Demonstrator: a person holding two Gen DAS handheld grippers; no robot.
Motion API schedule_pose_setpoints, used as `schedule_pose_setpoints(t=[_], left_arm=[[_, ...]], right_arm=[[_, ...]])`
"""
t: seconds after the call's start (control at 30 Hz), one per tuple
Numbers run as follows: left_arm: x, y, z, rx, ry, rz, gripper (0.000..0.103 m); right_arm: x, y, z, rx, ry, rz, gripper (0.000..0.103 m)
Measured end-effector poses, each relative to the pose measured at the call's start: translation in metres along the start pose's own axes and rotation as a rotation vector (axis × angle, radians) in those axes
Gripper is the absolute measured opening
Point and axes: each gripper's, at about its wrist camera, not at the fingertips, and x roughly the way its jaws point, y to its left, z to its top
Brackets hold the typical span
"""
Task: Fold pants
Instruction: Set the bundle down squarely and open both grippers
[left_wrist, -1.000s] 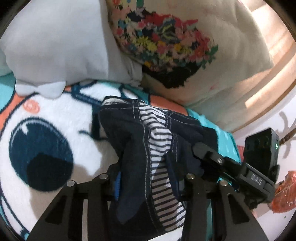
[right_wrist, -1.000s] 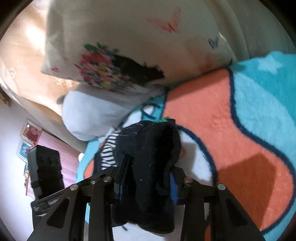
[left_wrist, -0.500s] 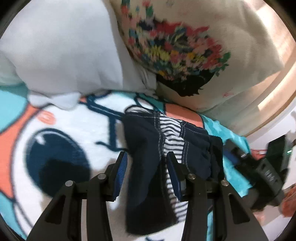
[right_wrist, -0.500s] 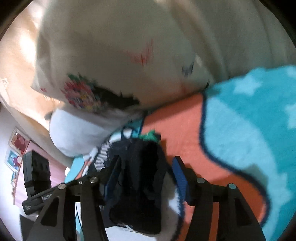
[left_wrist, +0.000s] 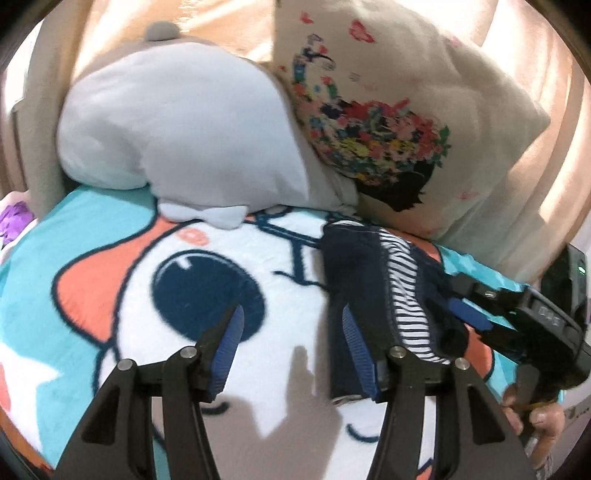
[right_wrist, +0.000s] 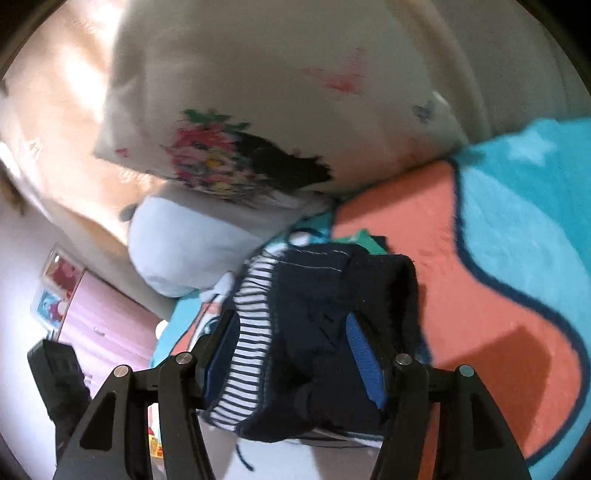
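Left gripper (left_wrist: 291, 334): you are opening its jaws now; nothing is lying between them except the cartoon blanket (left_wrist: 110, 258) on the bed. Its right-hand finger is sitting at the left edge of the pants.

Pants (left_wrist: 373, 291): they are lying as a folded navy bundle at centre right of the left wrist view, on the blanket, just below the floral pillow (left_wrist: 406, 122). In the right wrist view the bundle (right_wrist: 325, 332) is filling the lower centre.

Long axis: the bundle is running from the lower edge of the frame up toward the pillows, roughly along the line both grippers are pointing.

Direction from the grippers: the pants are sitting to the right of your left gripper's gap, and straight ahead inside your right gripper's gap.

Nearer hand: your right one, I judge.

Right gripper (right_wrist: 293, 350): you are holding its jaws wide, with the bundle between them; the blue pads (right_wrist: 365, 354) look slack against the cloth, so I judge it released.

Look of the pants: dark navy fabric with pale stitching, a navy-and-white striped lining showing along the fold, and a soft, lumpy top edge.

Grey pillow (left_wrist: 184, 129): it is resting at upper left, well clear of the pants.
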Motion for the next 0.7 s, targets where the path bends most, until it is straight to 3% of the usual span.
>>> schedule_pose_setpoints(t=[0.17,0.23,0.3,0.43,0.57,0.7], left_arm=[[-0.024,0.000,-0.008,0.022,-0.110,0.099,0.055],[-0.033,-0.005,-0.010,0.052,-0.159,0.147,0.062],[-0.046,-0.011,-0.012,0.077,-0.224,0.194,0.083],[-0.072,-0.021,-0.018,0.104,-0.341,0.244,0.093],[-0.084,-0.027,-0.021,0.113,-0.356,0.270,0.100],[-0.087,-0.026,-0.026,0.093,-0.317,0.366,0.100]], right_arm=[[-0.034,0.002,-0.018,-0.020,-0.087,-0.087,0.072],[-0.046,0.003,-0.030,-0.041,-0.112,-0.132,0.072],[-0.056,0.007,-0.040,-0.069,-0.140,-0.188,0.072],[-0.069,0.018,-0.051,-0.147,-0.166,-0.285,0.073],[-0.078,0.029,-0.061,-0.201,-0.174,-0.312,0.074],[-0.075,0.041,-0.070,-0.252,-0.168,-0.341,0.075]])
